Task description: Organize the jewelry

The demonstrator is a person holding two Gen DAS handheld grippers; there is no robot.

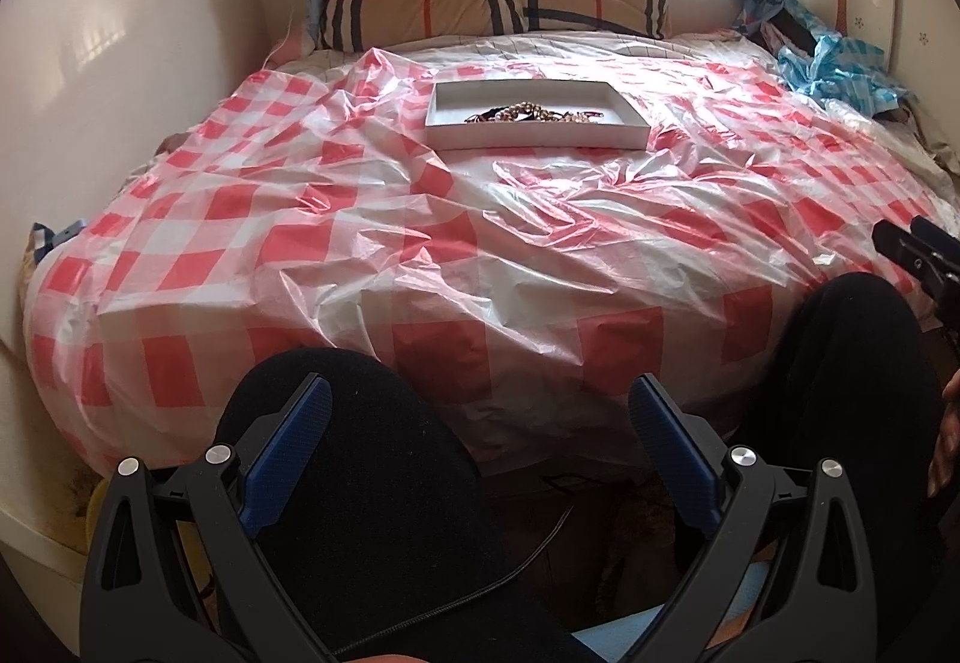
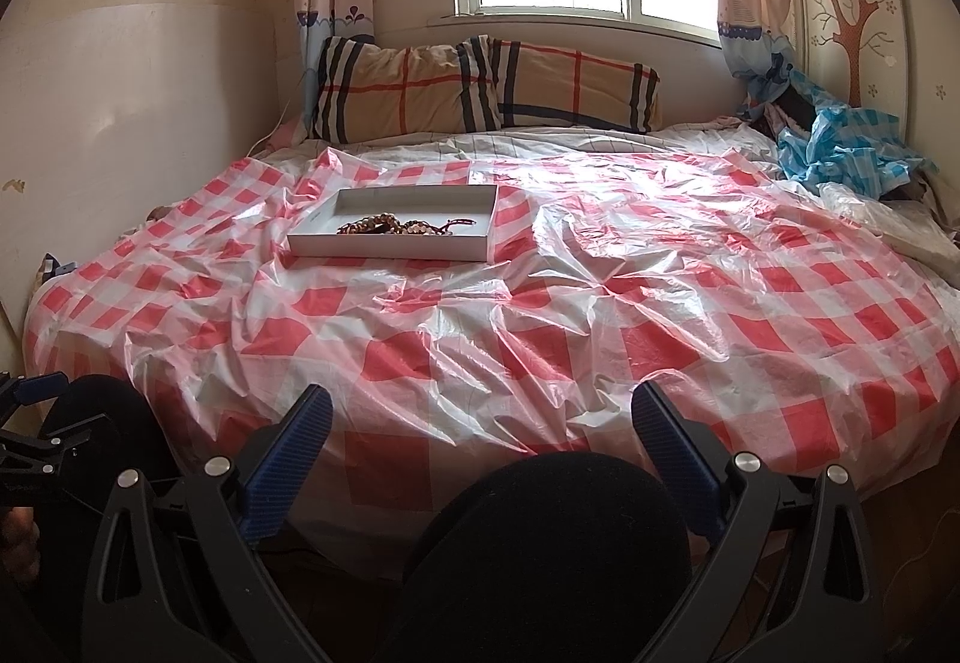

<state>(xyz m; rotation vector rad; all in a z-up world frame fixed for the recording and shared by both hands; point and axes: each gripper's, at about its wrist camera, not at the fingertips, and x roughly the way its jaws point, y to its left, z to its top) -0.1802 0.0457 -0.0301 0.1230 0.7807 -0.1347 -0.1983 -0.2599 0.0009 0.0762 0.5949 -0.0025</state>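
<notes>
A shallow white box [image 1: 536, 135] lies on the bed's red-and-white checked plastic sheet [image 1: 420, 219], far ahead of both grippers. Beaded jewelry [image 1: 528, 113] lies tangled in a heap inside it. The box also shows in the right wrist view [image 2: 390, 246] at the left middle, with the beads [image 2: 390, 226] inside. My left gripper [image 1: 480, 411] is open and empty, held low over the person's knees, well short of the box. My right gripper [image 2: 482, 414] is open and empty, near the bed's front edge.
Two plaid pillows [image 2: 480, 87] lie against the wall under the window. Crumpled blue checked plastic [image 2: 840, 141] sits at the bed's far right corner. Walls close in on the left and right. The person's black-clothed knees [image 2: 552, 543] are directly below the grippers.
</notes>
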